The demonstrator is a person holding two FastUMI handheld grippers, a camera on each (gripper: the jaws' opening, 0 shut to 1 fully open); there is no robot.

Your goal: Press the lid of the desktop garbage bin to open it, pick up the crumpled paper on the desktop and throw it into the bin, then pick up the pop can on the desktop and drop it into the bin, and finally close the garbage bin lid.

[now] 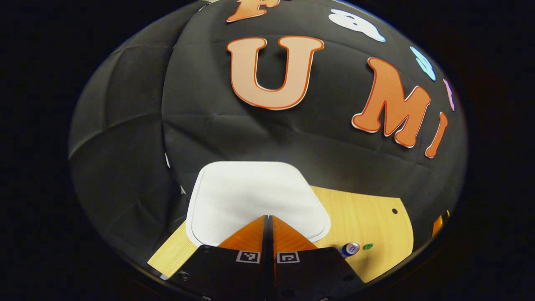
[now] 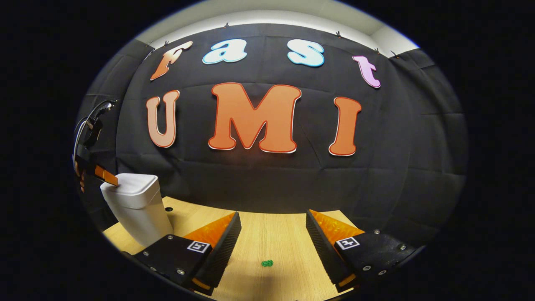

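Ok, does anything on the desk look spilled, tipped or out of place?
Nothing stands out: the bin stands upright, lid down, and the crumpled paper and pop can sit apart on the table.

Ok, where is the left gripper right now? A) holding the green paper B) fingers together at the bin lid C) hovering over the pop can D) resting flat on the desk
B: the left gripper has its fingers together over the white bin lid; the right gripper view shows its tip at the lid.

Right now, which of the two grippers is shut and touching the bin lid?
The left gripper: its fingers are closed together with the tips on the white bin lid. The right gripper hangs open above the table.
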